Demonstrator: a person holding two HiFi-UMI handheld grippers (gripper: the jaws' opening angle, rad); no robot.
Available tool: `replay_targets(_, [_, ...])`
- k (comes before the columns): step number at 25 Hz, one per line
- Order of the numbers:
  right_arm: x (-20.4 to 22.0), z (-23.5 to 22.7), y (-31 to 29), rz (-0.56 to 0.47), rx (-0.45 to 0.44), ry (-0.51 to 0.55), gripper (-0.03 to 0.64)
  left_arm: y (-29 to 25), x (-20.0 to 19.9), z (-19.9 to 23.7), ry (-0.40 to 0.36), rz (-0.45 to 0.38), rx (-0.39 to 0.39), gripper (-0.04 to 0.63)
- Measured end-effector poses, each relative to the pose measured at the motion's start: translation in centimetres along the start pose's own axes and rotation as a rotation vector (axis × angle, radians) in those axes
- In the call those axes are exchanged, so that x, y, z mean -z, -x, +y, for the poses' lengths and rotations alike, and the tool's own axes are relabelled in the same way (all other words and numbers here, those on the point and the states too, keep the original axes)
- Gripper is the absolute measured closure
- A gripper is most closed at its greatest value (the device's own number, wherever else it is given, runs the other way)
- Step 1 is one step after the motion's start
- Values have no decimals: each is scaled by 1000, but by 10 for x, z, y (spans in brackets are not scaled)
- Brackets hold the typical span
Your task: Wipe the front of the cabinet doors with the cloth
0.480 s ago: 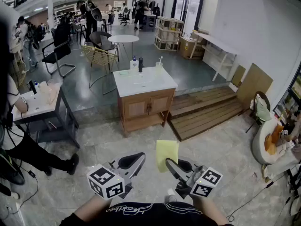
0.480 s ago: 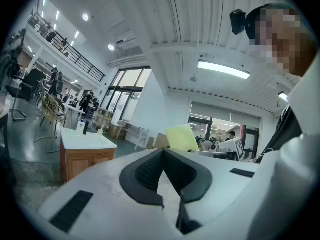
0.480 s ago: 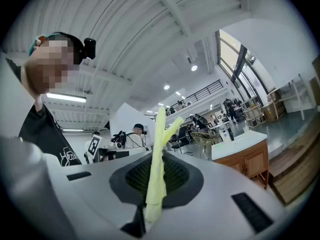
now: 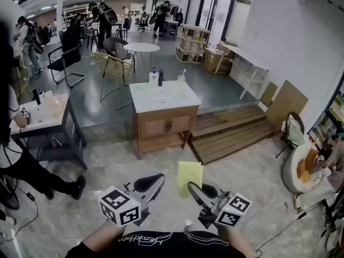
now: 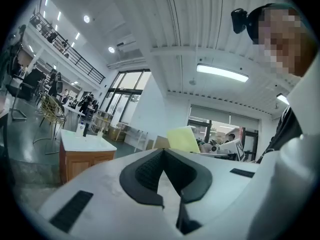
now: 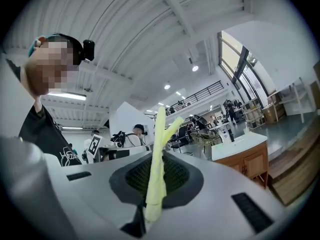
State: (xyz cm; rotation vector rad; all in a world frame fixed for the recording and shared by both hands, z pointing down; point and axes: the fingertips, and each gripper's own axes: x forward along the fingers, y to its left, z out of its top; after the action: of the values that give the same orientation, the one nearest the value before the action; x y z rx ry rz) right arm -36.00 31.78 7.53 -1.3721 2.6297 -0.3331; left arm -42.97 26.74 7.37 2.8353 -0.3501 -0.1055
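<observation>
The cloth is seen as thin, soft, matt yellow fabric, pinched between the ribbed, rubbery black pads of the right hand-held gripper. Its shell and that of the left hand-held gripper are moulded in smooth, matt white plastic. The cabinet is built of satin-finished brown wood under a smooth white top. The floor is laid in polished, stone-like slabs.

You have no readable text here. The script lettering on your black shirt is too blurred to make out, and the two marker cubes carry only black-and-white patterns.
</observation>
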Motion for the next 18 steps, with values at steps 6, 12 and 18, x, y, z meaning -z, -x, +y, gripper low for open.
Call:
replay_targets(6, [1, -9, -2, -9, -5, -10, 577, -10, 5, 10, 17, 5, -4, 590])
replay_targets(12, [2, -59, -2, -12, 4, -19, 577, -54, 10, 33, 26, 12, -18, 590])
replay_targets(18, [-6, -137, 1, -35, 13, -72, 577, -122, 23, 57, 44, 71, -38, 589])
